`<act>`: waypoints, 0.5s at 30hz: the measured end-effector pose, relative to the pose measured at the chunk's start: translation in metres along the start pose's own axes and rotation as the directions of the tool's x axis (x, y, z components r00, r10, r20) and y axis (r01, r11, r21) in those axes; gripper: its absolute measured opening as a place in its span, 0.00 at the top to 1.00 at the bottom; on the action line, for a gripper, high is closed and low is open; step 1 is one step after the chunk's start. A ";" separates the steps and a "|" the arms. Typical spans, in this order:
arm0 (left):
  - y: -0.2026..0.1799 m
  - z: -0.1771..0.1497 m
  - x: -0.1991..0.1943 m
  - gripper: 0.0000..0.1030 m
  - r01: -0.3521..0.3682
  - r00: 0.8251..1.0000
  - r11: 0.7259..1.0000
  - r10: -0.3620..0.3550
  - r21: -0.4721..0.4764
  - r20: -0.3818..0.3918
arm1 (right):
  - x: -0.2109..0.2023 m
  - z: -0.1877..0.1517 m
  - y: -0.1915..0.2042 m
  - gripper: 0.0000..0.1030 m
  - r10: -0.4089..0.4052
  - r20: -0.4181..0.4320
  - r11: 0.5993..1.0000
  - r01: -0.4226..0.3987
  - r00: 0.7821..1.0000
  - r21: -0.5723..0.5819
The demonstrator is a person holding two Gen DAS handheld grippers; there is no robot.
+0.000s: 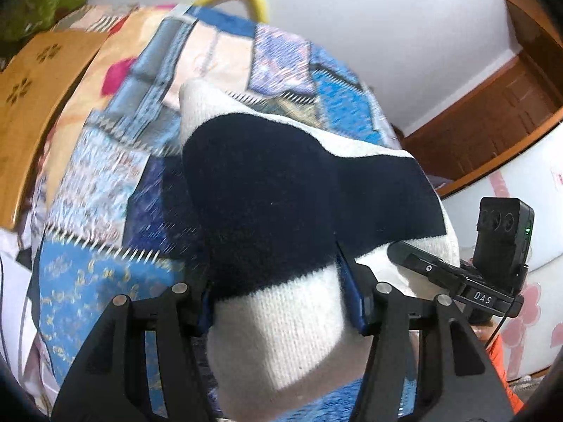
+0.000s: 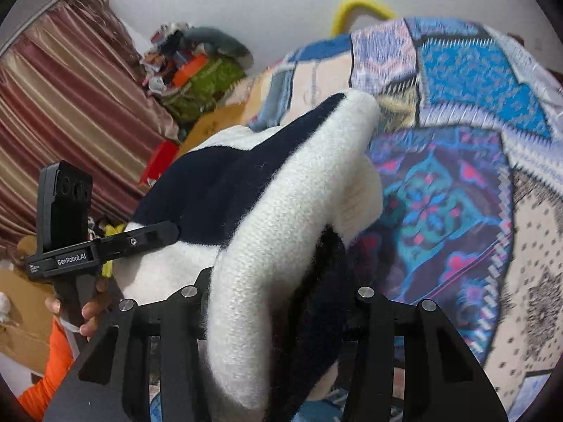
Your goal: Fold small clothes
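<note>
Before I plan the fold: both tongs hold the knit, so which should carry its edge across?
Probably the left tongs: they clamp a flat stretch of the white-and-navy sweater, with open quilt ahead. The right tongs hold a thick bunched roll.

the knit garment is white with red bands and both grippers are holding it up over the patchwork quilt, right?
Not quite: the bands are dark navy, nearly black, not red. Both wrist views show it. The rest holds: the left gripper and the right gripper each clamp the white knit garment, lifted over the patchwork quilt.
</note>
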State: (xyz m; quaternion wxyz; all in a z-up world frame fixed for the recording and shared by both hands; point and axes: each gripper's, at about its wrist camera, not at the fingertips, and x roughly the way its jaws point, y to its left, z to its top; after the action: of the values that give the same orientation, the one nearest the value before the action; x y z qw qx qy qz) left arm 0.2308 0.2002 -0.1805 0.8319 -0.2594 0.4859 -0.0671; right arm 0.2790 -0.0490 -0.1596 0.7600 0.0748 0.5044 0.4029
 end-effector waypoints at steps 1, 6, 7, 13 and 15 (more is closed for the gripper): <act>0.007 -0.003 0.006 0.44 -0.007 1.000 1.000 0.007 -0.012 -0.015 | 0.008 -0.002 -0.001 0.59 -0.007 -0.019 1.000 0.007 1.000 -0.001; 0.038 -0.018 0.032 0.44 -0.012 0.998 0.998 0.008 -0.058 -0.069 | 0.033 -0.006 -0.007 0.57 -0.039 -0.077 0.999 0.039 0.996 -0.009; 0.042 -0.021 0.033 0.43 0.002 0.998 0.998 -0.007 -0.067 -0.063 | 0.032 -0.008 -0.009 0.56 -0.039 -0.074 0.999 0.038 0.997 -0.013; 0.041 -0.026 0.019 0.42 -0.019 1.000 0.999 0.018 -0.051 -0.025 | 0.014 -0.016 -0.008 0.52 -0.077 -0.037 0.996 0.076 0.996 -0.037; 0.035 -0.026 0.008 0.42 -0.064 0.998 0.998 0.065 -0.024 0.003 | 0.003 -0.019 -0.005 0.52 -0.103 -0.009 0.994 0.102 0.995 -0.046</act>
State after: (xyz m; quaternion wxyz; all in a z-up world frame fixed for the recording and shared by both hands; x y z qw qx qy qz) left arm 0.2080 0.2177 -0.2149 0.8314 -0.2538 0.4931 -0.0338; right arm 0.2664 -0.0555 -0.1729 0.7784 0.0292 0.5025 0.3752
